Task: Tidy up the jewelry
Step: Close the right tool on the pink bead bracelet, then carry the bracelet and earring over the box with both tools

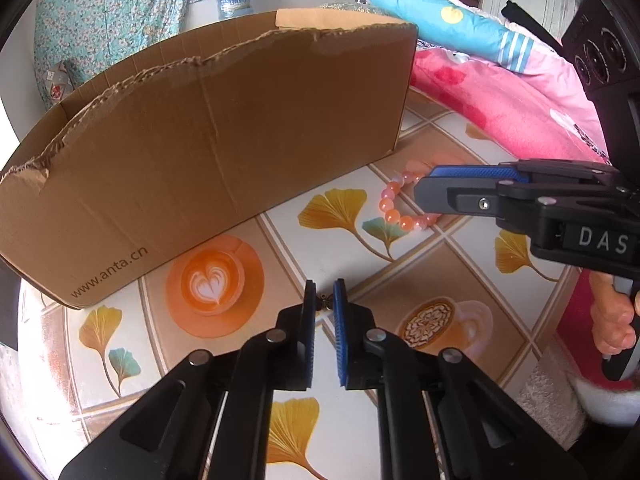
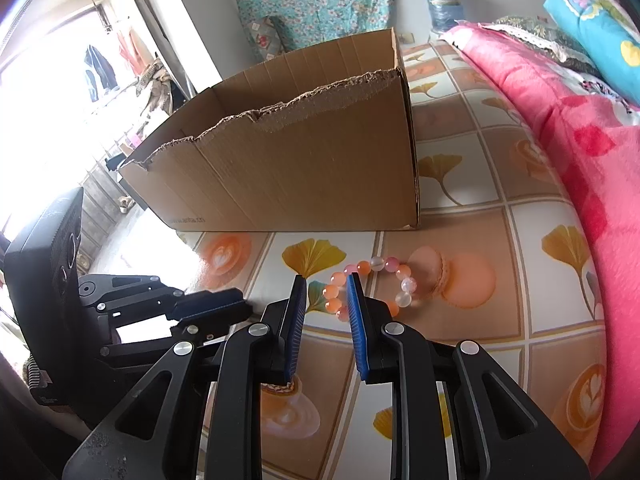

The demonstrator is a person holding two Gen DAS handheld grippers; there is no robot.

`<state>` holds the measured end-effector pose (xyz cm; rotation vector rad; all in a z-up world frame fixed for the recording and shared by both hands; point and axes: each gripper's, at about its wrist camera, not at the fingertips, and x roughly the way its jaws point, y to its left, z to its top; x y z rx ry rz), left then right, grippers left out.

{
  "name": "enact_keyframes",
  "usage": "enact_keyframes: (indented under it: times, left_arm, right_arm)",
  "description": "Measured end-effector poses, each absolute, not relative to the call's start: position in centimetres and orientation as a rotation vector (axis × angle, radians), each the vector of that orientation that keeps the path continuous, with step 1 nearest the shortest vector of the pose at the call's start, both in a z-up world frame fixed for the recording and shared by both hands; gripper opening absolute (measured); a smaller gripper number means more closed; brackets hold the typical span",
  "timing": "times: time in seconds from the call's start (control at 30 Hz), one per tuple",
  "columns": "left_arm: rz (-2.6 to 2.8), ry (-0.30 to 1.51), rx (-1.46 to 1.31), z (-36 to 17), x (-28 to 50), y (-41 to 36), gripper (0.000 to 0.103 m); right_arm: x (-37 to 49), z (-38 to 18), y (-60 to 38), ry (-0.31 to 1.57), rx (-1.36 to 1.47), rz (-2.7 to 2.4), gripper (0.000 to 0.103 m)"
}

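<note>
A tiled-pattern tablecloth printed with yellow ginkgo leaves and latte cups (image 1: 404, 152) covers the surface. On it stand a torn-rimmed brown cardboard box (image 1: 208, 160) and, near its corner, an orange-and-pink beaded bracelet (image 2: 370, 286). A pink floral quilt (image 2: 568, 148) lies along one edge.

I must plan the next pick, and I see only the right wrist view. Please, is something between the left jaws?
Observer: Yes. A small dark trinket looks pinched at the tips of the left gripper.
Operator: What is printed on the box?
Observer: The box reads "www.anta.cn" on its front.
Operator: What holds the right gripper?
Observer: A hand grips the handle of the right gripper, at the picture's right edge.
</note>
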<state>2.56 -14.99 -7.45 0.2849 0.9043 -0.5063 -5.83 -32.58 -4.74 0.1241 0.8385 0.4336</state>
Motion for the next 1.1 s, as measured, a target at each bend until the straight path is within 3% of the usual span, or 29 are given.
enact_keyframes:
  times: [0.43, 0.57, 0.77, 0.97, 1.1]
  left_arm:
    - [-0.537, 0.828, 0.25, -5.6, 1.4, -12.8, 0.008]
    - [-0.524, 0.819, 0.238, -5.2, 1.5, -12.1, 0.008]
    - [-0.511, 0.81, 0.216, -4.9, 1.5, -11.4, 0.008]
    - [-0.511, 0.783, 0.199, -4.1, 1.2, -10.9, 0.008]
    - [-0.522, 0.756, 0.185, -3.0, 1.0, -10.6, 0.008]
  right_arm:
    - [-5.7, -4.6, -31.7, 0.847, 0.068, 0.418, 0.022]
    - [-5.5, -4.6, -30.7, 0.85, -0.015, 0.399, 0.035]
    - [-4.2, -5.6, -29.0, 0.904, -0.129, 0.374, 0.035]
    - [-3.6, -6.4, -28.4, 0.949, -0.173, 0.346, 0.008]
    - [-3.7, -5.7, -29.9, 0.945, -0.071, 0.338, 0.007]
